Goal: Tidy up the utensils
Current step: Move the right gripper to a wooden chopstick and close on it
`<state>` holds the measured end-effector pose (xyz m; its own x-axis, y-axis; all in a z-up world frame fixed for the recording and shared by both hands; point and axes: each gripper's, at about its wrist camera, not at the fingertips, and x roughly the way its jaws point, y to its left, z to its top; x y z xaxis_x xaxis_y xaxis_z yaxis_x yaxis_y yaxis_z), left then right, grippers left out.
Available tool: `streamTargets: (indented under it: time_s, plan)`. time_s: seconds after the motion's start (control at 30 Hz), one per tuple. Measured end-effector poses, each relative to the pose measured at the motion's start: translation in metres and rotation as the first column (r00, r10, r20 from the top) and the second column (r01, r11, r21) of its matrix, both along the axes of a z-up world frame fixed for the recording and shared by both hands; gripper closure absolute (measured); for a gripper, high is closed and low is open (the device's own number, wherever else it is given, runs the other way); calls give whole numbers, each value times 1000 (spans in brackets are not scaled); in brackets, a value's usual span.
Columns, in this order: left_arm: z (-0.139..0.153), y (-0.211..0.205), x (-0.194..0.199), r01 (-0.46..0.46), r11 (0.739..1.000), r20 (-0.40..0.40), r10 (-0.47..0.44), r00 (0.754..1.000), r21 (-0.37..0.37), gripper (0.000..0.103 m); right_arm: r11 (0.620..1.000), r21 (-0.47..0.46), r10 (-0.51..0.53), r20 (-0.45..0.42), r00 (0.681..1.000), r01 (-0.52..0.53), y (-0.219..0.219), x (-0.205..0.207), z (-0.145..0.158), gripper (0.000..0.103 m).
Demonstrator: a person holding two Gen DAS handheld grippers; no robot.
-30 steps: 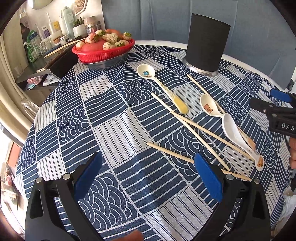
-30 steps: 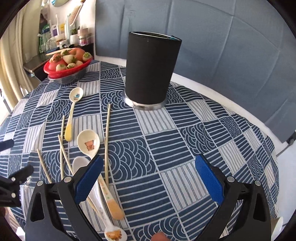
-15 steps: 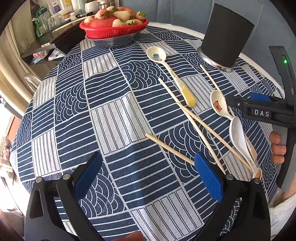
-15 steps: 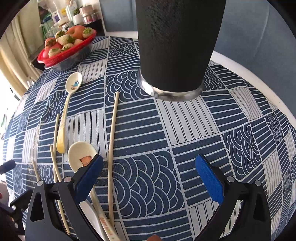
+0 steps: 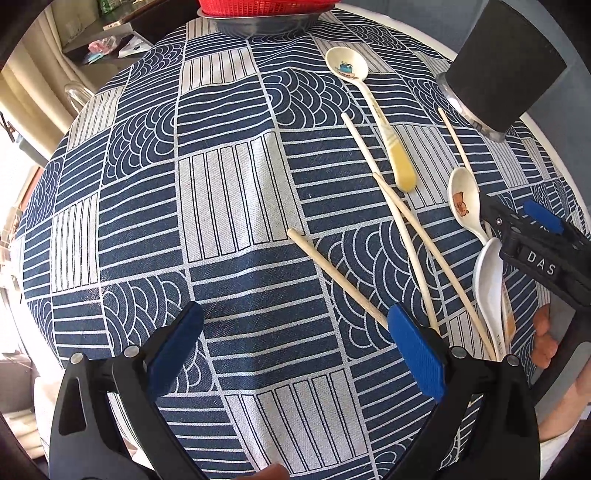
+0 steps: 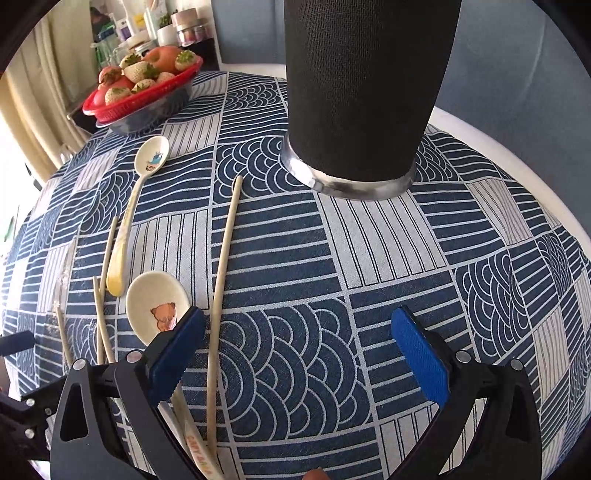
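From the left wrist camera, the left gripper (image 5: pixel 293 345) hovers low over the tablecloth (image 5: pixel 236 192), jaws spread wide and empty. A pale wooden chopstick (image 5: pixel 338 280) lies on the cloth with its long axis running diagonally, its near end passing under the right-hand blue pad. Two more chopsticks (image 5: pixel 413 236) run beside each other along a steeper diagonal toward the near right. A cream spoon with a yellow handle (image 5: pixel 373 110) points its bowl away, toward the red basket (image 5: pixel 266 7). A bear-print spoon (image 5: pixel 463 201) and a glossy white spoon (image 5: pixel 489 280) lie on the right, partly under the right gripper (image 5: pixel 535 240). The matte black holder (image 5: pixel 506 70), a cylinder on a shiny metal base, stands upright at the far right. Compared with a second ago, this camera sits lower and closer to the cloth, and the basket has slid almost out of the top edge.

From the right wrist camera, the right gripper (image 6: pixel 297 352) is also wide open, holding nothing. One chopstick (image 6: pixel 221 295) lies lengthwise, far tip near the holder (image 6: pixel 369 92) base, near end between the jaws beside the left pad. The bear-print spoon (image 6: pixel 157 306) bowl sits just beside that pad. The holder looms much larger than a second ago.
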<state>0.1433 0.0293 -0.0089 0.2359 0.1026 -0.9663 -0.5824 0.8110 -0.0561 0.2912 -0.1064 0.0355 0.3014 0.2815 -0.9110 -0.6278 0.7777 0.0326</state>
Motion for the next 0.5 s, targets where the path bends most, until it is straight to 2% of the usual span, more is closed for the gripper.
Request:
streamTargets:
  time_s: [0.27,0.4,0.5]
  plan:
    - [-3,-8,11,-50,998,-54,52,997,38,5,1000,17,13,22,1000,-13,-3,-1,1,6]
    - [-2,-14,8,-84,995,-34,85,996,54,4,999,14,42,14,999,-42,-2,3,1,7]
    - [-2,-19,4,-100,995,-59,101,993,28,4,999,4,46,7,999,-46,1,3,0,8]
